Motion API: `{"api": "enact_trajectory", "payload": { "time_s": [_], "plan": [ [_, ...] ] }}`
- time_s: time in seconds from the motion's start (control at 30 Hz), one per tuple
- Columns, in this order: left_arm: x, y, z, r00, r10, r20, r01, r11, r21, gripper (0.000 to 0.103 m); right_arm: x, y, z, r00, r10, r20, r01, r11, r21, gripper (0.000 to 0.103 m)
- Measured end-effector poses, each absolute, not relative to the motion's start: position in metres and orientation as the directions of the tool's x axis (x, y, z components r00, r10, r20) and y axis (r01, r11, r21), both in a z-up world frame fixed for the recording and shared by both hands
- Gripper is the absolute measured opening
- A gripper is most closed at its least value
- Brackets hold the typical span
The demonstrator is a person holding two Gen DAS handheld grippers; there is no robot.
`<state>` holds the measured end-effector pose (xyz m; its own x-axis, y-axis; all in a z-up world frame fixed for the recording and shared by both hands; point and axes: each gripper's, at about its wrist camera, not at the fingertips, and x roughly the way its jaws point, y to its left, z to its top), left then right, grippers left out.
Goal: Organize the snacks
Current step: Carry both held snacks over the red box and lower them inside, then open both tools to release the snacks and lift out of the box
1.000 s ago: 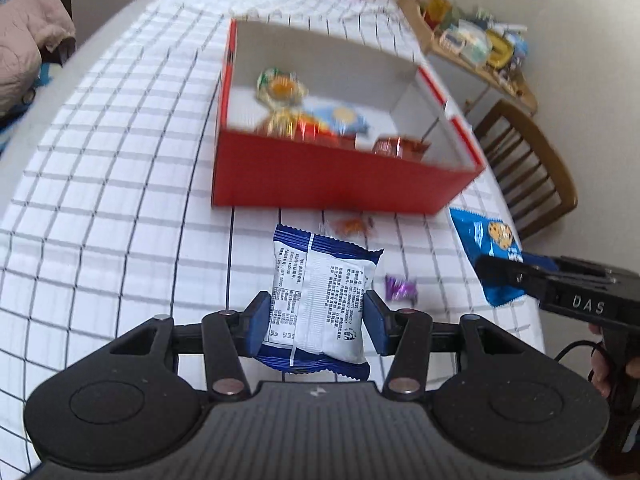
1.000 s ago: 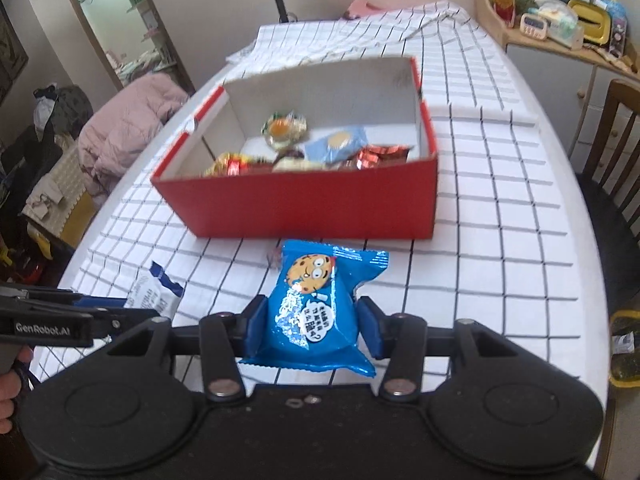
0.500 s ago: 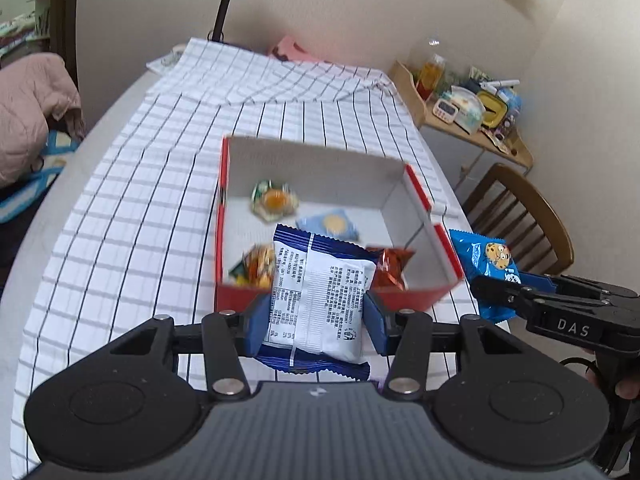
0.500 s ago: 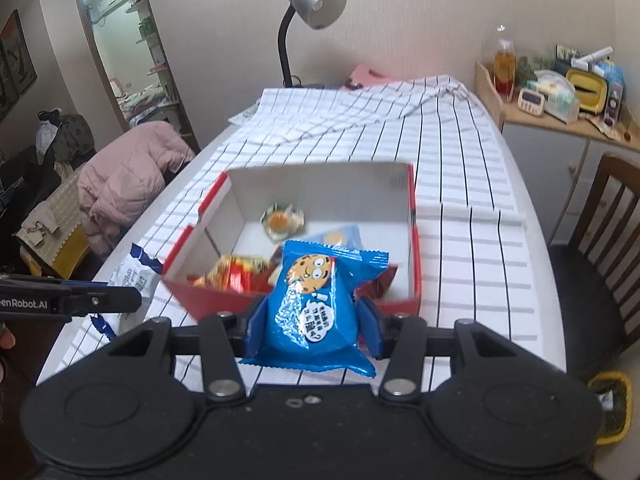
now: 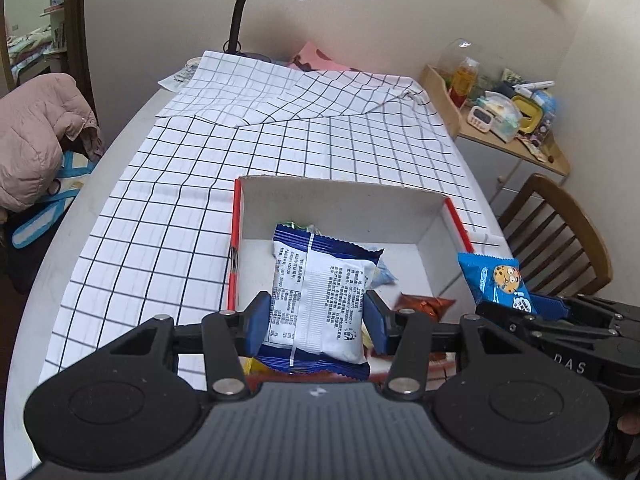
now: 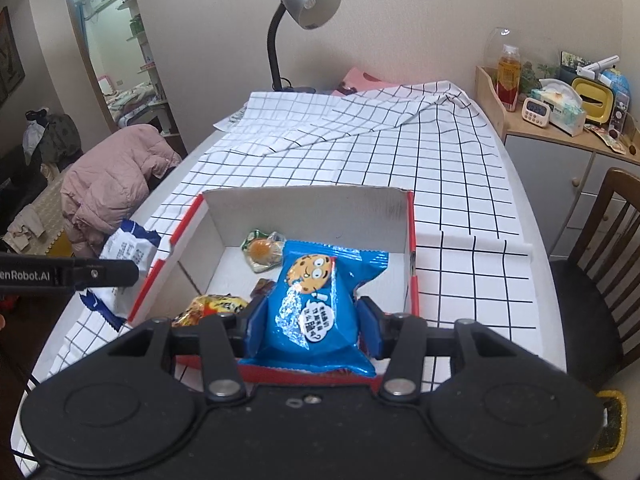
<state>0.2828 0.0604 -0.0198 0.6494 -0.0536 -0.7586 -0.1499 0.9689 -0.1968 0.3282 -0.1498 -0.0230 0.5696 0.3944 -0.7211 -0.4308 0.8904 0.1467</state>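
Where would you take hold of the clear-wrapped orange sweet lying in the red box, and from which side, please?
Grip the orange sweet across its round middle, coming straight down from above. It lies flat on the floor of the red box near the back wall, so the walls block a sideways approach, and its crinkled wrapper edges look too flimsy to hold.

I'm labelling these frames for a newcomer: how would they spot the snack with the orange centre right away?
On the checked tablecloth sits a red box with white inner walls. The clear-wrapped orange snack lies on its floor toward the far wall. Unlike the opaque packets around it, its wrapper is see-through, showing a round orange centre.
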Motion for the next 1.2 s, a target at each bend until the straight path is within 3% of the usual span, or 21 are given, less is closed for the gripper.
{"api": "enact_trajectory", "payload": {
  "time_s": [0.73, 1.2],
  "plan": [
    [0.353, 0.052, -0.082, 0.513, -0.025, -0.858, -0.137, 0.984, -0.11, 0.049, 0.376, -0.113, -0.093, 0.445, 0.342, -0.828, -0.49, 0.866, 0.094, 0.048],
    [0.359, 0.048, -0.095, 0.491, -0.028, -0.871, -0.116, 0.988, -0.098, 0.049, 0.381, -0.108, -0.104, 0.418, 0.336, -0.844, -0.495, 0.863, 0.098, 0.049]
  ]
}}
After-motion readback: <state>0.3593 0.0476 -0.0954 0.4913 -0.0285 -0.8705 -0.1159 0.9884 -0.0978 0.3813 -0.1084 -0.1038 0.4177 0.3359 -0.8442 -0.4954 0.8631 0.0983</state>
